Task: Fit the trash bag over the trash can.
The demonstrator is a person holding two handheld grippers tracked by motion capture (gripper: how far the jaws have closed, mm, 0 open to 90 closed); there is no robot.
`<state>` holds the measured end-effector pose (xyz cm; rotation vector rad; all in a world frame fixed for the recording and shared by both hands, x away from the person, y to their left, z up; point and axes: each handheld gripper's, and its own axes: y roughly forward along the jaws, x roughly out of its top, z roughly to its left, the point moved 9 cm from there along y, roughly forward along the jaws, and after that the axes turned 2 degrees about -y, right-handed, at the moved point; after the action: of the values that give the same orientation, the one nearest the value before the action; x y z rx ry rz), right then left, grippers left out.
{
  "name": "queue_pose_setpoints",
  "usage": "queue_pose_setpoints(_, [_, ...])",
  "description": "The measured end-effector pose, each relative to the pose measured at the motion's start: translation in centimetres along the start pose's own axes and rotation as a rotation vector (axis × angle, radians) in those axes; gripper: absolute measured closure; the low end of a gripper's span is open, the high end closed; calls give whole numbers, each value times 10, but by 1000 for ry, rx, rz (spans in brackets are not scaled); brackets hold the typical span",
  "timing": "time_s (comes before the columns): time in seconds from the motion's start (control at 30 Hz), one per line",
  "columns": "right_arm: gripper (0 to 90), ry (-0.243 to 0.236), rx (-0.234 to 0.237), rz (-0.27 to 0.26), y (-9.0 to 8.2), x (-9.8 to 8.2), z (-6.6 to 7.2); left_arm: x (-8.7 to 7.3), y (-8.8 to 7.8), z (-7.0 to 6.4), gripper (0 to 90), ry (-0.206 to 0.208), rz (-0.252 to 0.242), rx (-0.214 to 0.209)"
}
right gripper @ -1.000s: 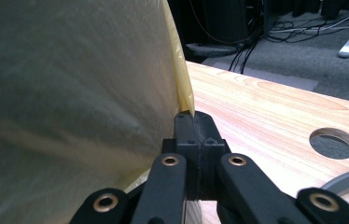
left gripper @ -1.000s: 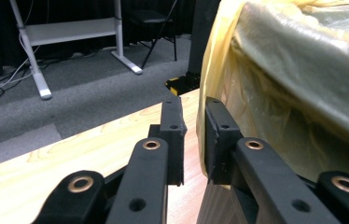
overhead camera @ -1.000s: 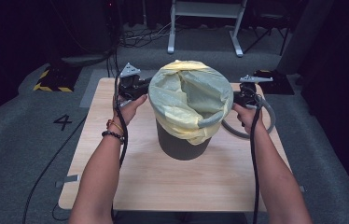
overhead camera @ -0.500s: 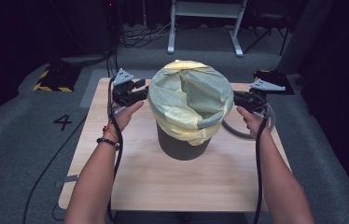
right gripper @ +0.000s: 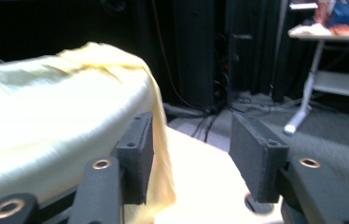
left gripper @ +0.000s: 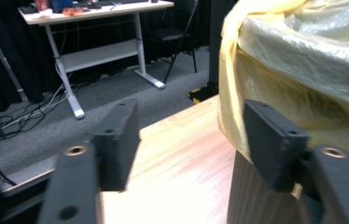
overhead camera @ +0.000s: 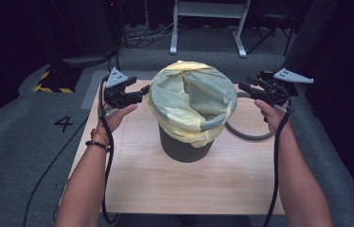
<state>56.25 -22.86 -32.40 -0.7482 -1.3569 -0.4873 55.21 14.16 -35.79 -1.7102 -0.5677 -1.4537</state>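
The fingers of both grippers stand released with nothing between them, having just been opening: the left gripper (overhead camera: 139, 92) hangs just beside the left flank of the yellow bag (overhead camera: 184, 101), its fingers (left gripper: 275, 140) aimed along the bag's overhang, while the right gripper (overhead camera: 246, 89) sits a little off the bag's right edge, fingers (right gripper: 256, 154) apart and the folded plastic just to their side. The bag is draped over the rim of a dark bin (overhead camera: 184, 146) that stands upright at the middle of the table (overhead camera: 222, 179), so it lies between the two hands, inward from each; the left looks the nearer. The bin's axis is vertical and its mouth faces up, so any fresh pinch on the rim fold would probably come in level from either side. A grey hoop (overhead camera: 246, 136) lies on the wooden table behind the bin's right side. Around it are grey carpet, a white-legged desk (overhead camera: 208, 23) and dark curtains.
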Motion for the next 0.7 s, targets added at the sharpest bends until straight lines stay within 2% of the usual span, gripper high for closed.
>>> queue_pose_setpoints(0.03, [494, -8, 6, -5, 1, 4, 2, -1, 2, -1, 404, 2, 14, -7])
queue_pose_setpoints(0.1, [478, -35, 35, 8, 6, 16, 9, 0, 5, -1, 473, 17, 27, 8])
queue_pose_setpoints(0.13, [478, -52, 52, 17, 10, 20, 13, 0, 6, -1, 471, 18, 24, 5])
queue_pose_setpoints(0.23, [469, -98, 90, 68, 23, 30, 24, 2, 11, -3, 492, 24, 27, 20])
queue_pose_setpoints(0.3, [478, -127, 98, 83, 31, 36, 29, 4, 13, -6, 558, 21, 17, 1])
queue_pose_setpoints(0.4, [468, -138, 146, 112, 43, 41, 36, 4, 15, -10, 567, 27, 22, -7])
queue_pose_setpoints(0.43, [466, -145, 140, 133, 49, 41, 37, 4, 14, -11, 560, 31, 24, -6])
queue_pose_setpoints(0.5, [467, -147, 162, 160, 57, 40, 39, 3, 12, -11, 526, 36, 28, -1])
queue_pose_setpoints(0.57, [467, -155, 153, 170, 65, 40, 40, 1, 8, -10, 523, 43, 40, 0])
queue_pose_setpoints(0.6, [470, -154, 180, 167, 68, 40, 42, 0, 7, -10, 519, 35, 41, 0])
queue_pose_setpoints(0.63, [471, -150, 183, 173, 70, 40, 42, -1, 6, -10, 516, 34, 42, -3])
queue_pose_setpoints(0.7, [481, -139, 169, 179, 76, 40, 38, -3, 4, -10, 516, 32, 48, -8])
